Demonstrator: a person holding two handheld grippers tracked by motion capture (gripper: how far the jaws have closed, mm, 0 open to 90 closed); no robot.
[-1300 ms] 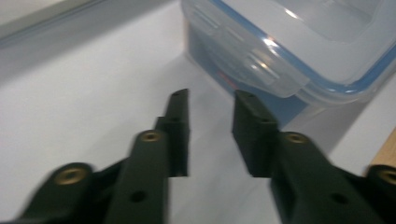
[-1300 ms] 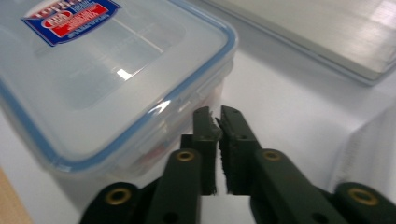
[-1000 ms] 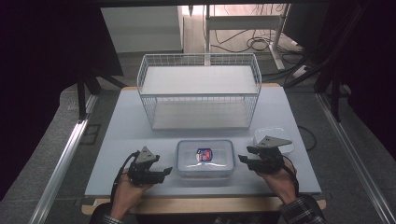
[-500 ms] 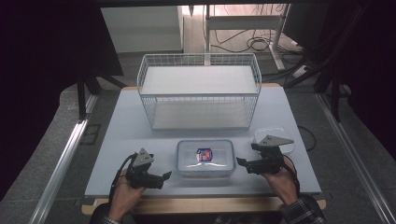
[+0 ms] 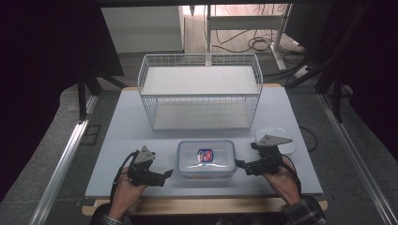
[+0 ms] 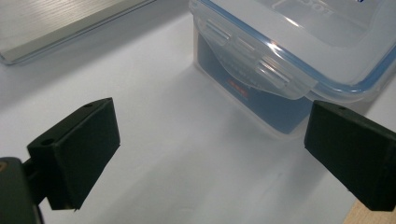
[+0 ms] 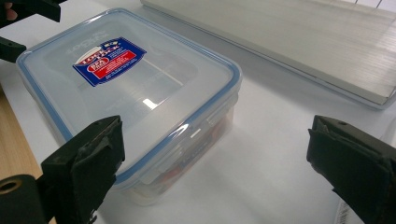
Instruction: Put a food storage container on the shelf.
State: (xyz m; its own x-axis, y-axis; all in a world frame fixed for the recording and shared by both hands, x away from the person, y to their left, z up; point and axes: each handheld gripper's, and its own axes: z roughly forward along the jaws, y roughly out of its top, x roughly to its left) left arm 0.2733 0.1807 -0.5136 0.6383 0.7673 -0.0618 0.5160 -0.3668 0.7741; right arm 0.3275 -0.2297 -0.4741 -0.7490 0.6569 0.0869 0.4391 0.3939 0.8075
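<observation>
Risks, judged from present layout:

1. Wire basket (image 5: 201, 91), largest item, stands at far-centre of desk (image 5: 117, 136), well behind the box. A high lift toward it could clip the front rim; its contents can't be read beyond a pale flat floor.
2. Clip-lid food container (image 5: 206, 158), clear w/ blue seal and red/blue label, sits near the front edge of desk, between both tools. Side latch looks folded down in left gripper view (image 6: 247, 60). Walls are smooth plastic; squeezing from the two short ends w/ uneven pressure would prob. skew or slide it toward the front edge. Pressing on a latch flap rather than the wall could pop it.
3. Spare clear lid (image 5: 278, 139) lies just behind the right tool; a backward swing could knock it.
4. Left hand-held gripper (image 5: 165, 174): jaws spread wide, nothing between them, tips just short of the box's left end. Right hand-held gripper (image 5: 240, 165): jaws also apart and empty, tips near the box's right end; in its own view the box corner (image 7: 224, 93) lies between the jaws.

Surface: desk top is pale, matte, level, w/ a wooden strip along the near edge. Low friction likely.

Room: dim, dark surrounds; grey floor, metal rails either side, loose cables (image 5: 256, 44) on the floor beyond the desk.
</observation>
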